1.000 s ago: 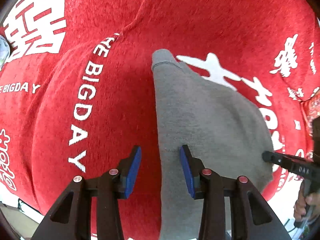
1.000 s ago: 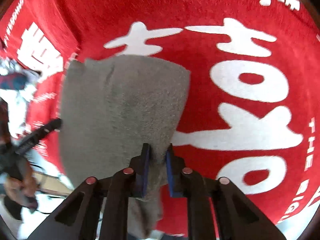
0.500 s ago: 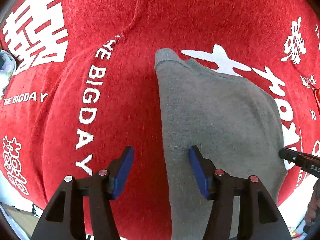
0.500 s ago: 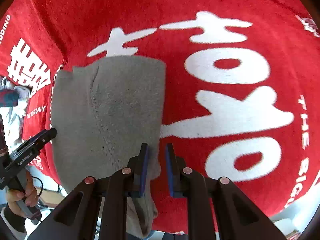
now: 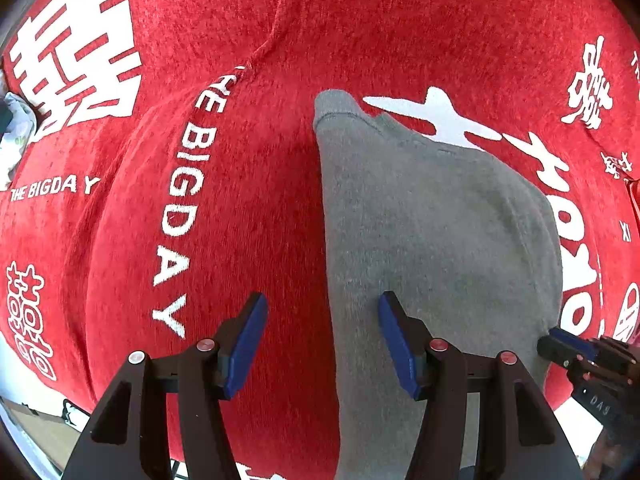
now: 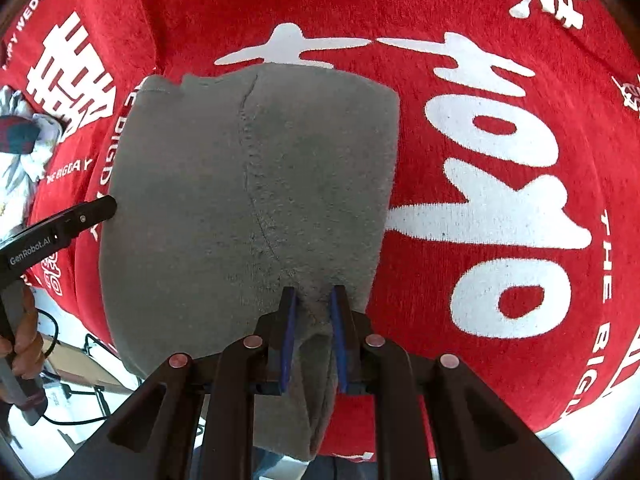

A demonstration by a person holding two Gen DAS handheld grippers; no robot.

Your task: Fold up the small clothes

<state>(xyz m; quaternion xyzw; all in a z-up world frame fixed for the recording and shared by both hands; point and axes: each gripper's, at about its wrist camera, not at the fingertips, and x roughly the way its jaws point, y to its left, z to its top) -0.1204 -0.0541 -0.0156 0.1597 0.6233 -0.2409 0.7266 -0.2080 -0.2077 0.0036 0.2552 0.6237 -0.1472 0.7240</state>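
grey knit garment (image 6: 248, 200) lies spread on a red cloth (image 5: 248, 216) printed with white characters and the words "the bigday"; no container shows in either view, only this cloth bearing the garment. the garment's narrow hemmed end (image 5: 334, 106) points away from the cameras, and a seam runs down its middle in the right wrist view. the right gripper (image 6: 313, 320) is clenched on a raised bunch of the grey fabric at the near edge, the blue pads pressing it from both sides so that a fold hangs down between them. the left gripper (image 5: 322, 340) stands released with its jaws parted, having just been opening; its left finger is over bare red cloth and its right finger over the grey fabric, so the garment's left edge runs between them without either pad pressing it. in the right wrist view the left gripper's black finger reaches in from the left to the garment's side edge, with a hand (image 6: 22, 344) on its handle below. a bundle of pale cloth (image 6: 24, 148) lies beyond the red cloth's left border, well apart from the garment.
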